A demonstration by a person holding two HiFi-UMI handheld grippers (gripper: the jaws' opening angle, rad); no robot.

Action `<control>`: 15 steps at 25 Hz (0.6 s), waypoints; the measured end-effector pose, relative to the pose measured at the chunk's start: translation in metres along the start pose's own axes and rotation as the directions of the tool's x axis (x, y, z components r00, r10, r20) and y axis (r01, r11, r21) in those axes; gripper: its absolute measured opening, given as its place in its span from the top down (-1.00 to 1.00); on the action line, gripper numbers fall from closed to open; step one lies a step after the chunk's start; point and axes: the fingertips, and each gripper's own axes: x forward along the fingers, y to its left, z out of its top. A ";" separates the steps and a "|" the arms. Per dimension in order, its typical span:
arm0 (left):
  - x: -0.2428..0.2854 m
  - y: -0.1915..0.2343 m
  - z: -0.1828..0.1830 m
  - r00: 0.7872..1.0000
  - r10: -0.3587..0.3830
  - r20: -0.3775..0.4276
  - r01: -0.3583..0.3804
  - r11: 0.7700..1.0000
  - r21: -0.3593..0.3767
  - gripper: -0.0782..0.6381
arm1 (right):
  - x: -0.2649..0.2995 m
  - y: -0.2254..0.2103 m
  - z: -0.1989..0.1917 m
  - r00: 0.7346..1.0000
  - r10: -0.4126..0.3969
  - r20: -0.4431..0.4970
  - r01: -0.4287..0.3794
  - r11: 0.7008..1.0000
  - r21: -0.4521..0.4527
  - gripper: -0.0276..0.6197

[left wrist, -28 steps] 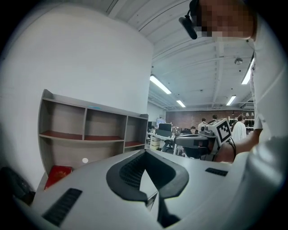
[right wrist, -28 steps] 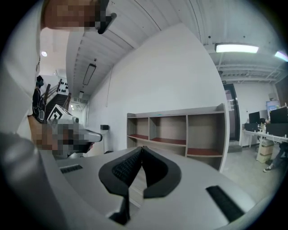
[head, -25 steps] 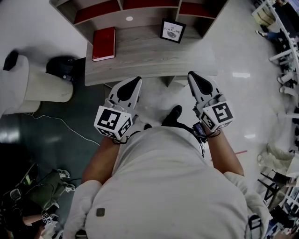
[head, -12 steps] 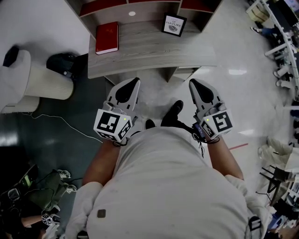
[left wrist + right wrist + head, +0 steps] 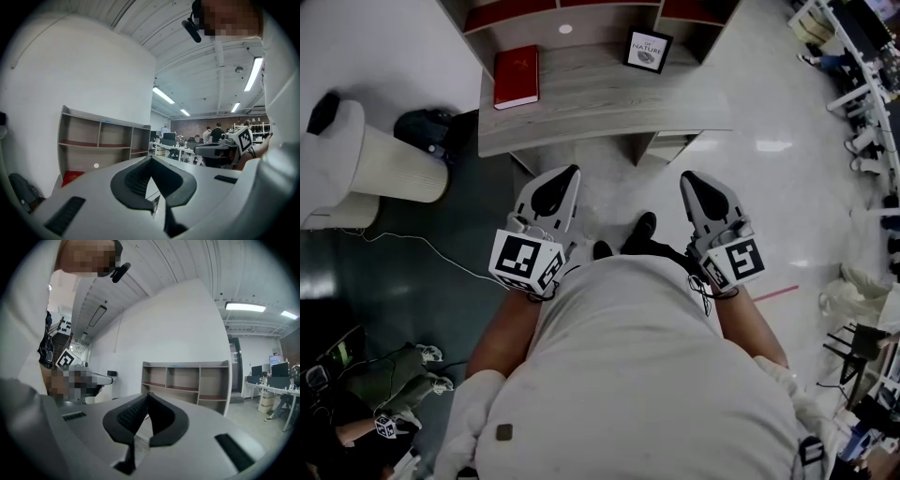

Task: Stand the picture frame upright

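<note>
The black picture frame (image 5: 648,50) with a white print stands on the grey wooden desk (image 5: 600,103), at its far right, by the shelf unit. My left gripper (image 5: 568,174) and right gripper (image 5: 687,178) are both shut and hold nothing. They hover side by side near my waist, short of the desk's front edge and well away from the frame. In the left gripper view the left gripper (image 5: 151,159) points toward the shelf unit (image 5: 101,140). The right gripper (image 5: 147,395) in its own view does the same, and the frame is hidden behind the jaws in both.
A red book (image 5: 517,77) lies on the desk's left part. A shelf unit (image 5: 562,11) with red-lined compartments backs the desk. A white cylindrical bin (image 5: 370,173) and a black object (image 5: 427,129) stand left of the desk. My feet (image 5: 637,234) are on the floor below the desk edge.
The view has shifted slightly away from the desk. Both grippers stay shut and keep their places relative to my body.
</note>
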 end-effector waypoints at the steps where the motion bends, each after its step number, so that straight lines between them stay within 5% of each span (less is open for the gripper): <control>1: -0.001 -0.001 0.000 1.000 -0.001 0.000 0.001 1.000 -0.001 0.73 | 0.000 0.001 0.000 1.000 0.001 -0.002 -0.001 1.000 0.002 0.85; 15: -0.014 0.000 0.002 1.000 0.008 0.008 -0.008 1.000 0.010 0.73 | 0.001 0.014 0.007 1.000 0.007 0.010 -0.007 1.000 0.018 0.85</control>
